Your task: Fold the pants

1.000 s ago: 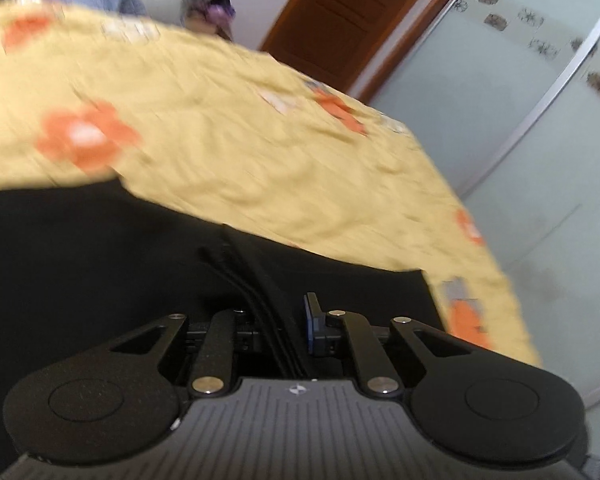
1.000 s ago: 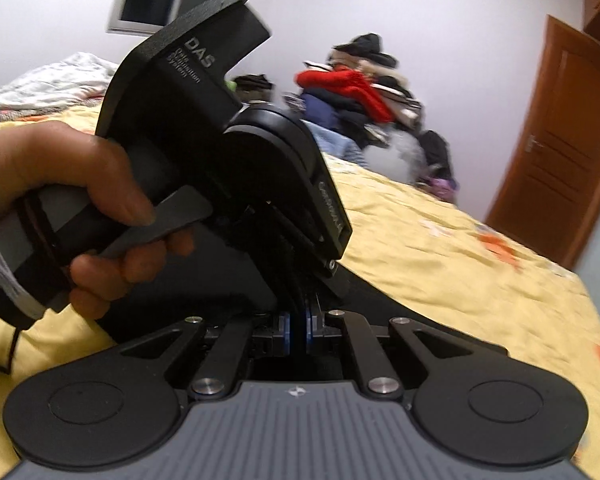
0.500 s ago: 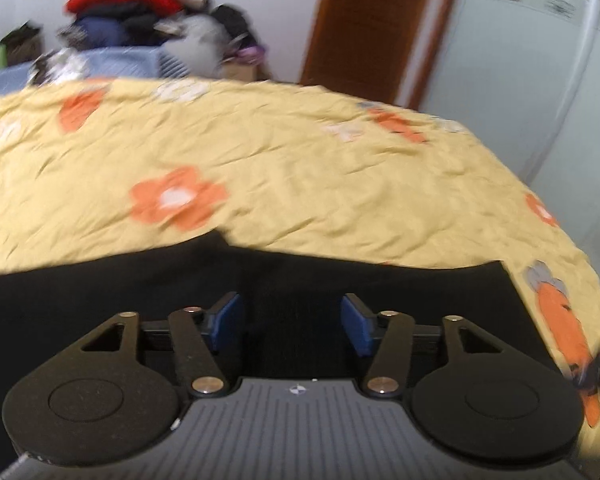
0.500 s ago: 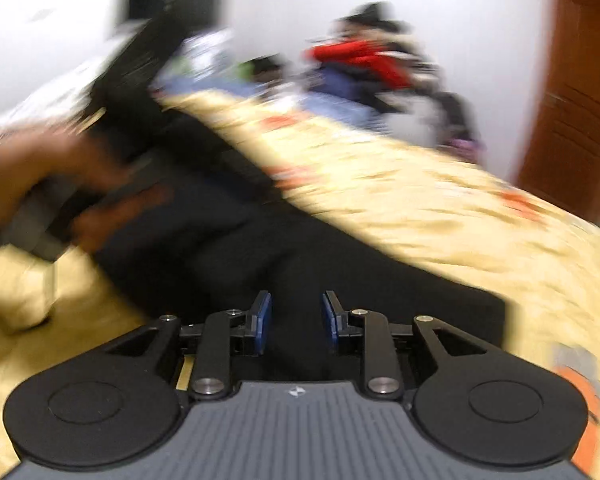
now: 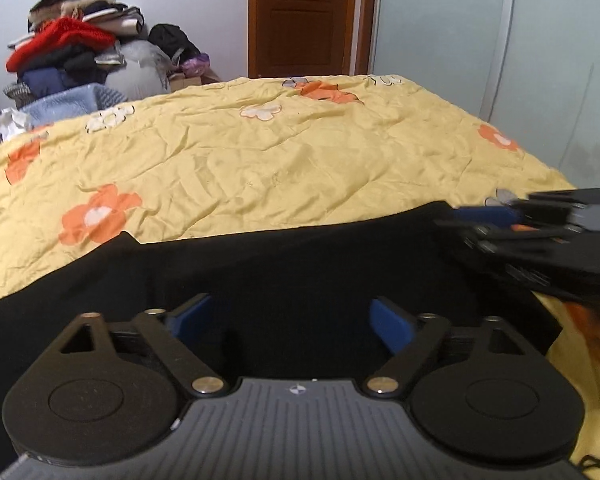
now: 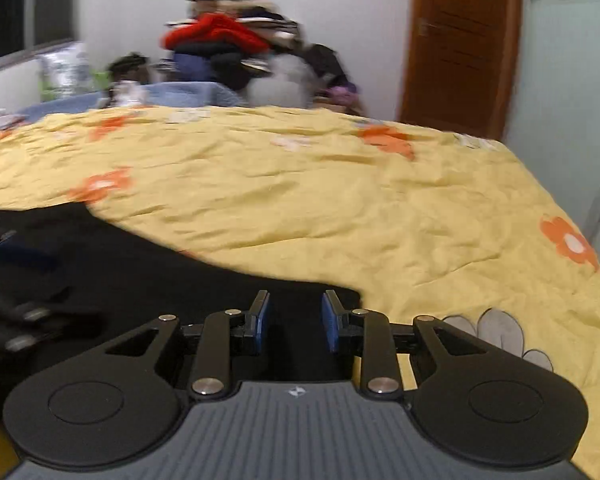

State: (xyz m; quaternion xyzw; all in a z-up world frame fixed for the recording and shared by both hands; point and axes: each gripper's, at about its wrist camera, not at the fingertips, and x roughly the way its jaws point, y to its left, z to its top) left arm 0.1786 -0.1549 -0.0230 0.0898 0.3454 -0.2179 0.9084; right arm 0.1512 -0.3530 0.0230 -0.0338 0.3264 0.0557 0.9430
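Note:
The black pants (image 5: 300, 264) lie flat on the yellow flowered bedspread (image 5: 280, 160), with their far edge folded straight. My left gripper (image 5: 290, 320) hovers over the cloth; its jaws are opening wide, with nothing pinched between the blue pads. In the right wrist view, my right gripper (image 6: 296, 320) sits over the right corner of the pants (image 6: 160, 280). Its jaws are opening, a narrow gap shows, and the pads press on nothing. The right gripper (image 5: 488, 220) also shows blurred at the right edge of the left wrist view.
The bedspread (image 6: 340, 208) stretches far ahead and to the right. Behind the bed are a pile of clothes (image 5: 68, 48), a blue basket (image 5: 72, 100) and a brown door (image 5: 304, 16). Pale sliding panels (image 5: 500, 60) run along the bed's right side.
Both grippers were shut on black cloth and have let go, their jaws spreading. The right gripper slid rightwards away from the left hand. Both views rolled level.

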